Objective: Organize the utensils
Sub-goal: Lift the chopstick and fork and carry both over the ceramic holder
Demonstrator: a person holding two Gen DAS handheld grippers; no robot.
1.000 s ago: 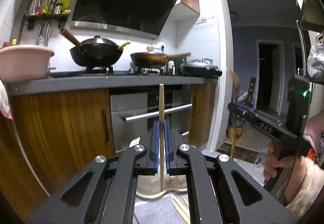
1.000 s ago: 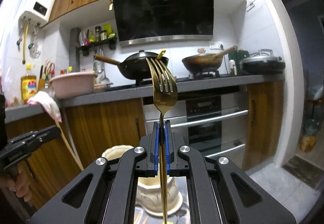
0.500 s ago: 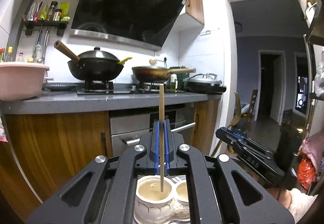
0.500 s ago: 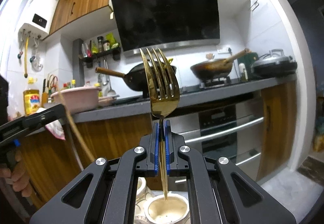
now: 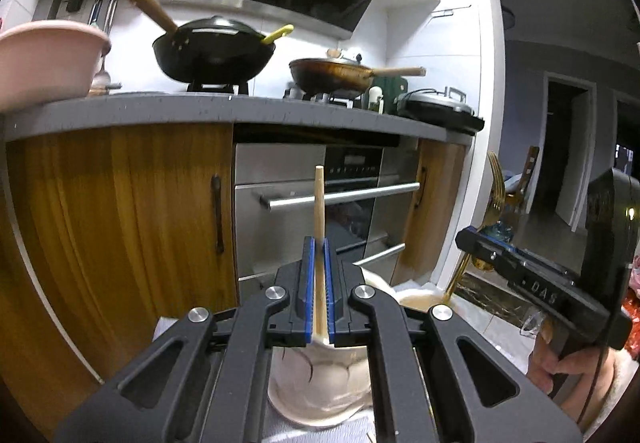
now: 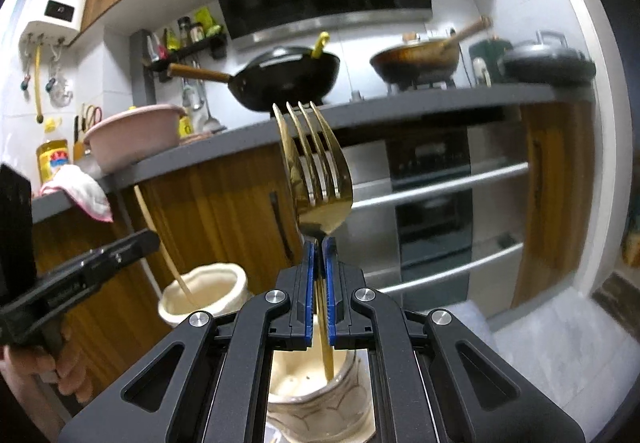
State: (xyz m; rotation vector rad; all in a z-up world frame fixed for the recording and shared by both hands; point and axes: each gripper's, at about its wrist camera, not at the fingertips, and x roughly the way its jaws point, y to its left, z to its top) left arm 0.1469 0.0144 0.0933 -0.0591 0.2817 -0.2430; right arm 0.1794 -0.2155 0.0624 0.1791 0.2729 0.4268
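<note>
Both wrist cameras are sitting low, looking along their own fingers toward the kitchen counter [image 5: 240,111], close above the cream holder [image 6: 204,295]; both views are sharing the black wok [image 5: 214,53] and oven [image 6: 432,203], each catching the other gripper at its edge

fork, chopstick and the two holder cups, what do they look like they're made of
Fork: metal with a polished gold finish; it mirrors the room. Chopstick: pale matte stick, likely wood or bamboo. Holder cups: cream, thick-walled, softly glossy with scalloped rims and dark line decoration, probably glazed ceramic.
</note>
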